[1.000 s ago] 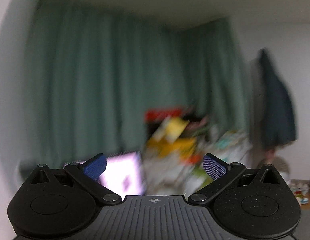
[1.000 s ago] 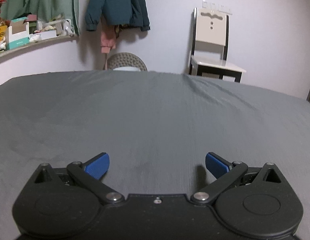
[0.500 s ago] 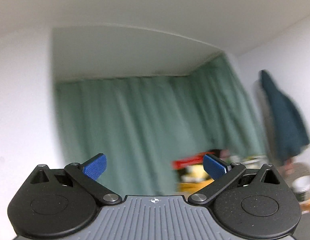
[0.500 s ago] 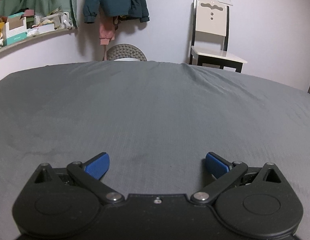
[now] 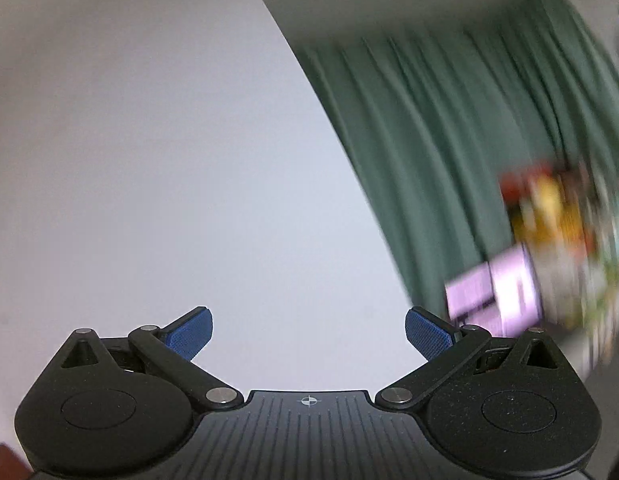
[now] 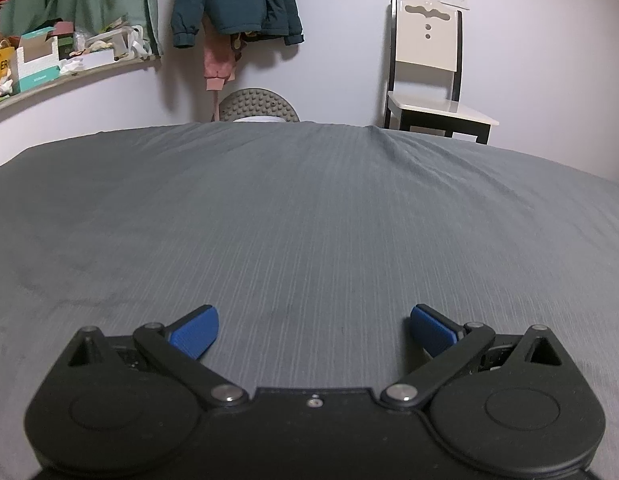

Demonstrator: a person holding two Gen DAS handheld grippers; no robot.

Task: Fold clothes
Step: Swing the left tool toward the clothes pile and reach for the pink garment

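My right gripper [image 6: 314, 330] hovers low over a grey bed sheet [image 6: 309, 208], open, with nothing between its blue pads. No garment lies on the part of the sheet that shows. My left gripper [image 5: 308, 334] is open too and points up at a pale wall [image 5: 169, 160] and a green curtain [image 5: 449, 120]; nothing sits between its blue fingertips [image 5: 189, 332]. That view is blurred by motion, and the bed is out of it.
Beyond the bed's far edge stand a cream chair [image 6: 429, 80] at the right and a round studded stool [image 6: 258, 106] in the middle. A teal jacket [image 6: 233, 0] hangs on the wall. A cluttered shelf [image 6: 61, 60] runs along the left wall.
The left gripper has swung up and then left, from the cluttered shelf to bare wall and curtain. The right gripper crept slightly forward over the sheet. Both stayed open.
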